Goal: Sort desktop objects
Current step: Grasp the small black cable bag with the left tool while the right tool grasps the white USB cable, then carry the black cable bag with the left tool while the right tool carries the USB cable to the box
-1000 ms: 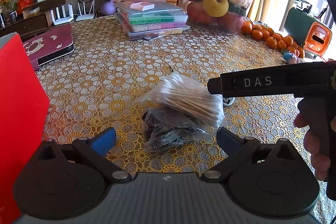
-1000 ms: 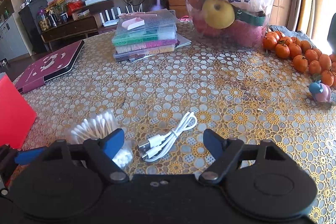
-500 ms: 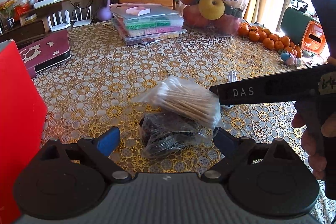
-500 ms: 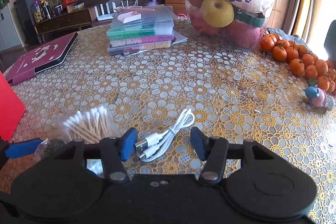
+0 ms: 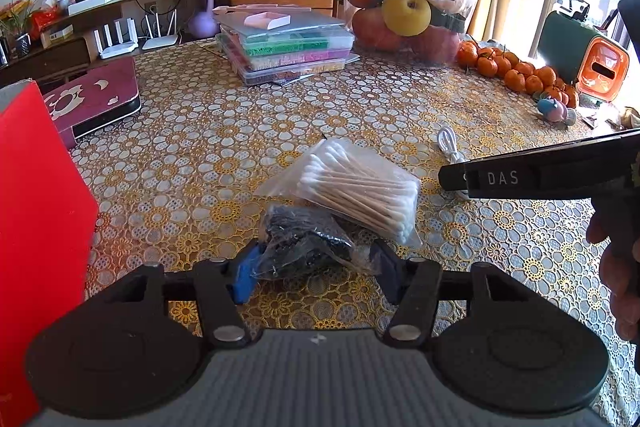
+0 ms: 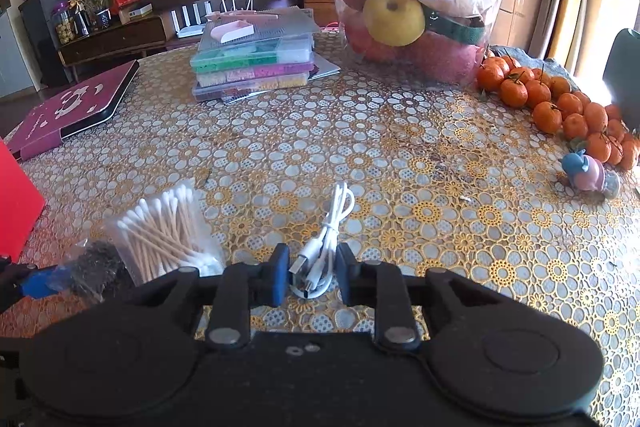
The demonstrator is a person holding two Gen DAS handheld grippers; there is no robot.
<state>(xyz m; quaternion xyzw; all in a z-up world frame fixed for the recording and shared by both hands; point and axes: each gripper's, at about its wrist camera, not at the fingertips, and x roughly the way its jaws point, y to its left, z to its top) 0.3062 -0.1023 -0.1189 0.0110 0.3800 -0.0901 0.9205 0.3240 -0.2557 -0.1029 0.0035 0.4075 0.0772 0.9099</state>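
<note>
Pictured over a lace-covered worktop (image 6: pixel 400 147): left gripper (image 5: pixel 316 273), jaws half-closed around a dark packet (image 5: pixel 304 247) but not plainly pinching it; right gripper (image 6: pixel 313 277), jaws narrowed onto a coiled white cable (image 6: pixel 324 239), apparently touching both sides. Swabs (image 5: pixel 360 191) lying partly atop the packet, between the two. Both tools held low, likely to lift each item for sorting.
</note>
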